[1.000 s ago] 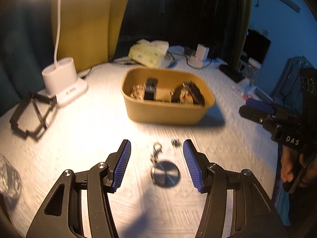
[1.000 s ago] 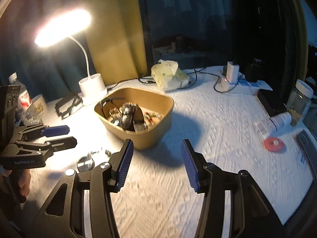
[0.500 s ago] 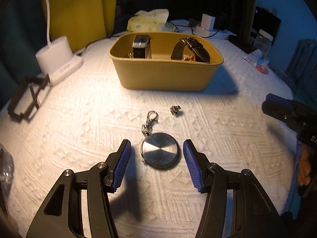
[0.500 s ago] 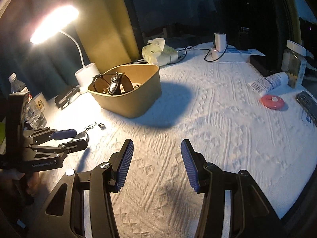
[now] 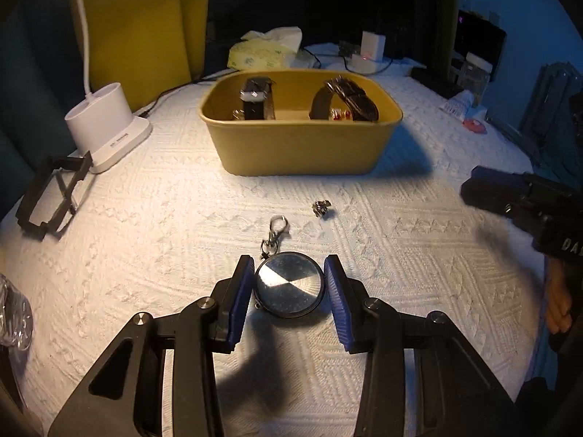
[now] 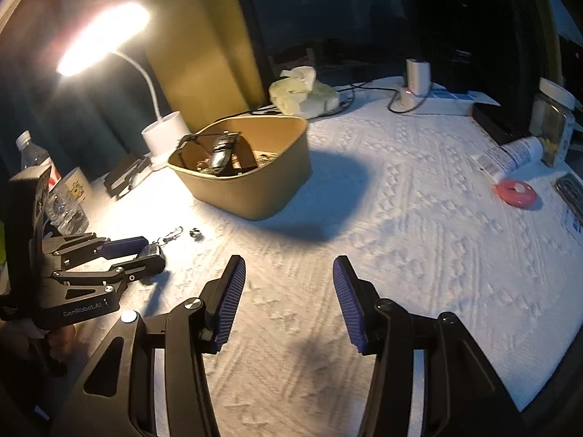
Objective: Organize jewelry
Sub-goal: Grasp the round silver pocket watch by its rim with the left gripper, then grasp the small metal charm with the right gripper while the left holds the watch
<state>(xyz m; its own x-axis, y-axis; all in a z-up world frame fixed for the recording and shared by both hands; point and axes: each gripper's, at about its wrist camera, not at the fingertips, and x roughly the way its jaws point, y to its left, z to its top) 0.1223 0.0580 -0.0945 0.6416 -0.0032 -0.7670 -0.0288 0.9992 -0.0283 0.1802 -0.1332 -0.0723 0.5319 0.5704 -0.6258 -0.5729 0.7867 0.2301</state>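
left gripper: down low on the table with the round silver pocket watch sitting right between its blue pads. The jaws have just been closing in on it. Pads look just beside the rim on both sides, maybe touching on the left, but I honestly can't tell if it's pinched yet.

pocket watch: flat on the white quilted tablecloth, clasp and short chain trailing away toward the bin. Lying flat like that, grabbing it by the rim is about the only way in, so the straddle makes sense.

right gripper: fingers spread with nothing between them, hovering over bare cloth off to the side. Looks parked out of the way so it doesn't shade or bump the grab.

tan bin: sits further back under the lamp, already holding a couple of strap watches and some small bits. My guess is the pocket watch goes in there next.

small metal piece: loose on the cloth between watch and bin, not yet picked up. Probably an earring or charm, too small to say.
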